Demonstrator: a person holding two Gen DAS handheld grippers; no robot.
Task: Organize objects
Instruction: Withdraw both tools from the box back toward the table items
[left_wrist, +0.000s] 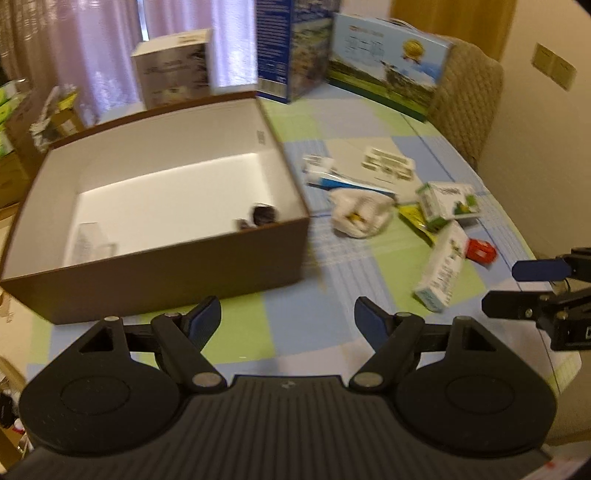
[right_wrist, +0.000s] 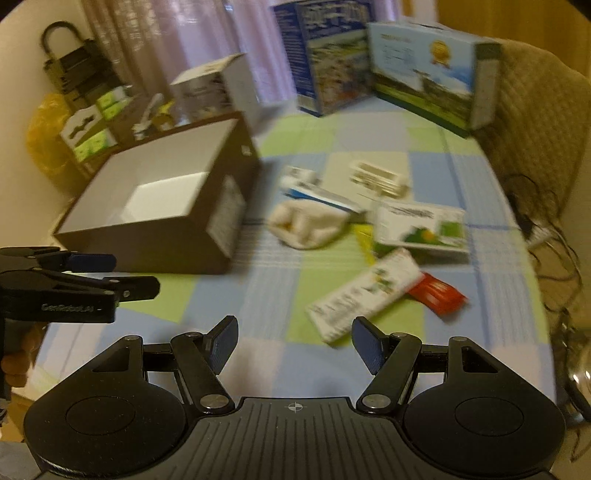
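Note:
A brown cardboard box (left_wrist: 155, 266) with a white inside stands on the checked tablecloth, left of a pile of small items; it also shows in the right wrist view (right_wrist: 147, 243). A dark item (left_wrist: 263, 216) and a clear packet (left_wrist: 86, 242) lie inside it. The pile holds a white crumpled bag (left_wrist: 360, 216), a green-white carton (left_wrist: 448, 201), a long white carton (left_wrist: 441, 269), a red packet (left_wrist: 480, 252) and blister packs (left_wrist: 388, 162). My left gripper (left_wrist: 288, 325) is open and empty in front of the box. My right gripper (right_wrist: 293, 345) is open and empty, near the long white carton (right_wrist: 364, 299).
Large printed boxes (left_wrist: 384, 70) stand at the table's far edge, with a white box (left_wrist: 173, 70) behind the brown one. A padded chair (left_wrist: 465, 96) is at the far right. Cables (right_wrist: 546, 236) hang off the right table edge. Curtains hang behind.

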